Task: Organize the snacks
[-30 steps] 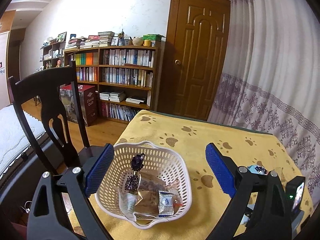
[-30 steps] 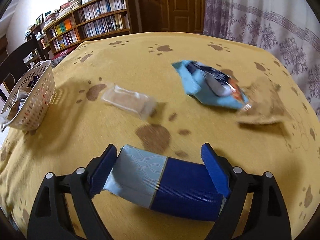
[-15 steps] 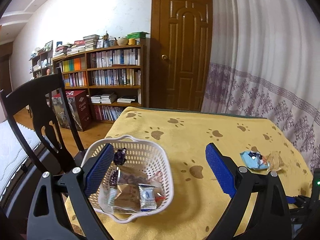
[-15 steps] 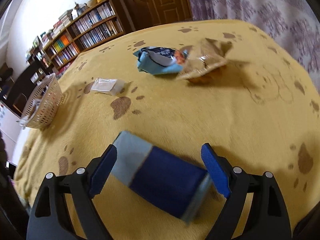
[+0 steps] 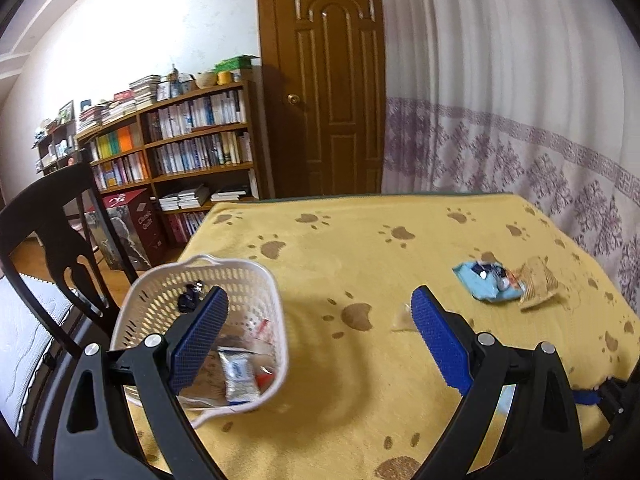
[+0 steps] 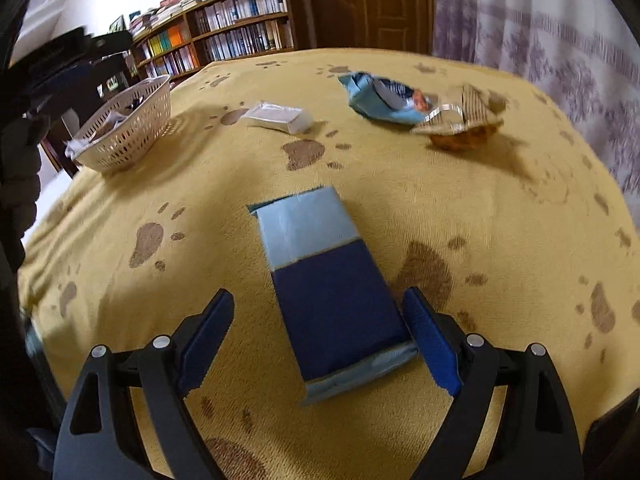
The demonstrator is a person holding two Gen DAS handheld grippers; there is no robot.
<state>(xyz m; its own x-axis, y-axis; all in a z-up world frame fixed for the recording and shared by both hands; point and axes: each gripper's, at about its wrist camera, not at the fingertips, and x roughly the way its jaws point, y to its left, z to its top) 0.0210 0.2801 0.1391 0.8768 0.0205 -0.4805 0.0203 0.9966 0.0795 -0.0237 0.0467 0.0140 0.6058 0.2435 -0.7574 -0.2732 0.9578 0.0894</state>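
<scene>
Snacks partly fill the basket (image 6: 128, 128) at upper left, while four packets lie loose, the blue packet (image 6: 332, 292) at centre between the spread-open right gripper (image 6: 320, 344); left gripper (image 5: 320, 336) gapes empty.

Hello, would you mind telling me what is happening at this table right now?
A person is tidying snacks into a white perforated plastic basket using two handheld claws. The right claw is open around a dark blue and light blue snack packet lying on the yellow paw-print tablecloth. The left claw is open and empty near the basket. A clear wrapped bar, a crumpled blue bag and a beige striped bag remain on the cloth.
</scene>
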